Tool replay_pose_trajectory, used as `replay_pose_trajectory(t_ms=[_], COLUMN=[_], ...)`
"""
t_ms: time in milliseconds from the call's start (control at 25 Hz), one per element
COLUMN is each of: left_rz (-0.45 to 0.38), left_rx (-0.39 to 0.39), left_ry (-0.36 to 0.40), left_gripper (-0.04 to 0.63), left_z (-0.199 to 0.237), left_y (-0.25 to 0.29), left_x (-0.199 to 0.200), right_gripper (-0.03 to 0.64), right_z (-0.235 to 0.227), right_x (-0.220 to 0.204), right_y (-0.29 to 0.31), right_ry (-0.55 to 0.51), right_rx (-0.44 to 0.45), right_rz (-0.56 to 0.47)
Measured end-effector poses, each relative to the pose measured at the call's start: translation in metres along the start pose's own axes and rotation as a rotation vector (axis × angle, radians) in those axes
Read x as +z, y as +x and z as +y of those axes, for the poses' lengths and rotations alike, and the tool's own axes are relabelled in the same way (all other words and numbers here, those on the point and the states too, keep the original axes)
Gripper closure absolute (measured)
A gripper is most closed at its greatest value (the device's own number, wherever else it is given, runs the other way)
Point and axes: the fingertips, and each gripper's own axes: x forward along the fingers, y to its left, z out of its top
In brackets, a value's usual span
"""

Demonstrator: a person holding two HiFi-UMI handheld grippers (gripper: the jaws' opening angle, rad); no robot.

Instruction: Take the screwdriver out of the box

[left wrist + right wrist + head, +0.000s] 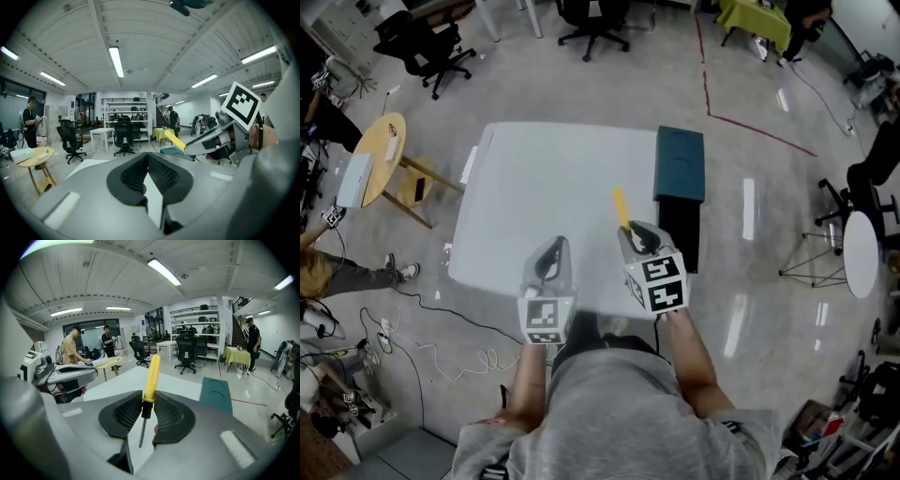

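Yellow-handled, the screwdriver [151, 376] is pinched at its collar between the fingers of our right gripper [147, 405]. Its handle points away from us and it is up over the white counter [544, 187], apart from the teal box [680, 161] at the counter's right edge. Our left gripper [145, 176] hangs alongside, fingers closed on nothing.

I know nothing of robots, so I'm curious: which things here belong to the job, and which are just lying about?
Job:
- screwdriver, clamped in the right gripper
- box

Lying about:
- left gripper, holding nothing
- round table
- chairs
- floor cables
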Motion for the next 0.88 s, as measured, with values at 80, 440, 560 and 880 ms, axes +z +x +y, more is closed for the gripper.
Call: replay_pose_trajectory(t_ms=[80,440,560,880], left_rz=[0.0,0.028,0.042,0.081], left_rx=[0.025,0.106,0.127,0.164], left_ry=[-0.005,-0.037,-0.05,-0.085], left_gripper=[0.584,0.584,0.584,0.584], left_z=[0.014,0.073,0.089,0.133], left_y=[-0.001,-0.003,-0.002,0.007], left_x=[0.002,-0.01,-0.015,-0.032], right_gripper=[0.534,0.534,0.534,0.534], right_z=[0.01,0.048,0.058,0.083], right_x=[0.009,0.03,0.034,0.04], right_y=[0.011,0.065,0.082,0.13], right_ry=[-0.014,-0.03,-0.033,-0.055], right_rx=[0.024,0.12,0.145,0.191], right_rz=[0.002,0.029,0.048,0.101])
